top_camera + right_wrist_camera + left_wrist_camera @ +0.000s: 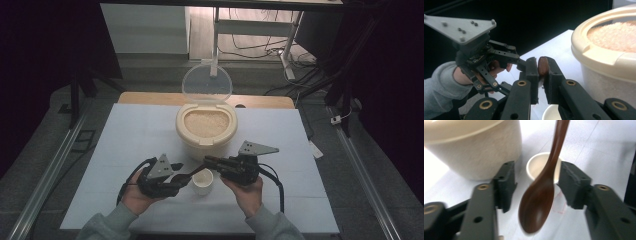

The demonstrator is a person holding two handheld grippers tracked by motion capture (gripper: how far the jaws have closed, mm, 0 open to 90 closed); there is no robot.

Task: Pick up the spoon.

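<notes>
A dark brown wooden spoon point(195, 171) spans the gap between my two grippers, above a small white cup point(202, 183). My right gripper point(206, 161) is shut on the spoon's handle end point(543, 66). The spoon bowl point(536, 207) hangs between the jaws of my left gripper point(537, 170), which stand open on either side without touching it. In the left gripper view the cup point(537, 164) sits just beyond the jaws and looks empty. Behind it stands a cream container point(206, 139) full of rice point(614, 36), its clear lid point(206, 84) raised upright.
A white sheet point(130, 140) covers the table, with a wooden edge point(150, 98) at the back. Metal rails point(45, 175) run along both sides. Cables and a stand's legs point(287, 60) lie on the floor beyond the table. The left hand point(496, 68) holds its gripper close by.
</notes>
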